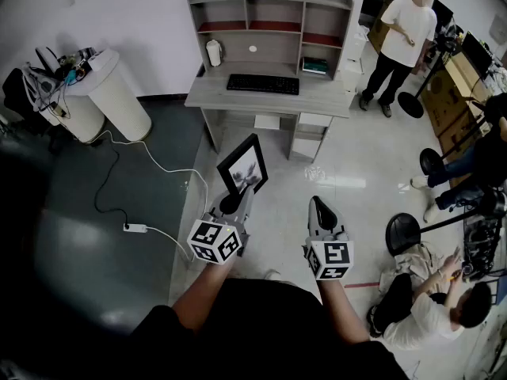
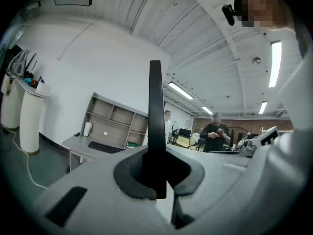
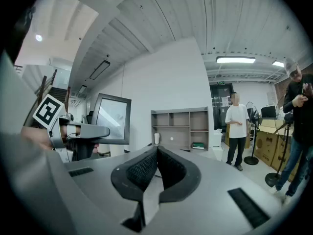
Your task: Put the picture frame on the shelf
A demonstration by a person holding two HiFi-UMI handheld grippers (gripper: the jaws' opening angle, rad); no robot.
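Note:
My left gripper [image 1: 233, 202] is shut on the lower edge of a black picture frame [image 1: 243, 165], which it holds upright in the air in front of me. In the left gripper view the picture frame [image 2: 155, 116] shows edge-on as a thin black bar clamped between the jaws. My right gripper [image 1: 320, 210] is beside it, shut and empty; its pads [image 3: 146, 168] meet. From the right gripper view the picture frame [image 3: 112, 118] appears at the left. The grey shelf [image 1: 269, 16] stands on a desk [image 1: 317, 100] against the far wall.
A black keyboard [image 1: 263, 84], a white jar [image 1: 213, 52] and books [image 1: 314, 66] are on the desk. A white cable with a power strip [image 1: 135, 228] crosses the floor at left. A white cylinder stand [image 1: 111, 92] is at left. People [image 1: 400, 42] stand and sit at right.

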